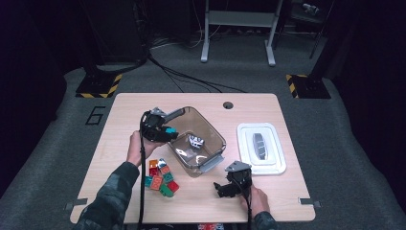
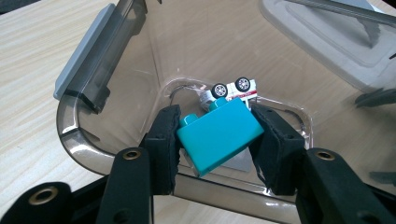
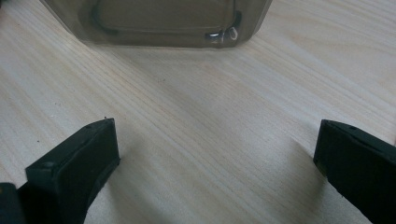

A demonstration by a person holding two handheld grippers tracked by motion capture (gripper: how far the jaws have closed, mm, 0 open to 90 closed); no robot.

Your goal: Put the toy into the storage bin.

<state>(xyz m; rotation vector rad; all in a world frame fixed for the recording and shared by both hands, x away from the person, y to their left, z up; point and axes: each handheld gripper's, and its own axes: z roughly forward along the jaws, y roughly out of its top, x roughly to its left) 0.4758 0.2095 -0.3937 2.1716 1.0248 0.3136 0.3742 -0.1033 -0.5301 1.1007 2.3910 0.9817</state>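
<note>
Clamped between the left gripper's (image 2: 217, 140) jaws, a teal brick (image 2: 219, 135) is held tilted, studs pointing up-left in the left gripper view, over the near rim of the bin (image 2: 74, 135). Both pads are pressed on the brick's ends; grip is firm. In the high view the brick (image 1: 169, 130) is seen at the bin's left wall (image 1: 210, 125), above the rim.

A white toy car (image 2: 233, 88) is seen lying on its side on the bin floor, wheels toward the camera, just beyond the brick. A grey latch (image 2: 84, 51) is seen on the bin's end in the left gripper view; another one (image 1: 212, 163) is seen at the near end in the high view.

A pile of bricks (image 1: 161, 178), red, orange, green and teal, is left on the tabletop (image 1: 124, 110) just beside the bin's near-left corner. The left hand (image 1: 139, 146) is placed between pile and bin.

The right gripper (image 1: 230, 184) is parked low over the tabletop, in front of the bin's near end. Its jaws are spread wide with nothing between them; bare wood (image 3: 215, 140) is seen in the gap, bin wall (image 3: 163, 23) beyond.

A white lid (image 1: 261, 148) with a grey handle is laid flat on the tabletop right of the bin, apart from it.
</note>
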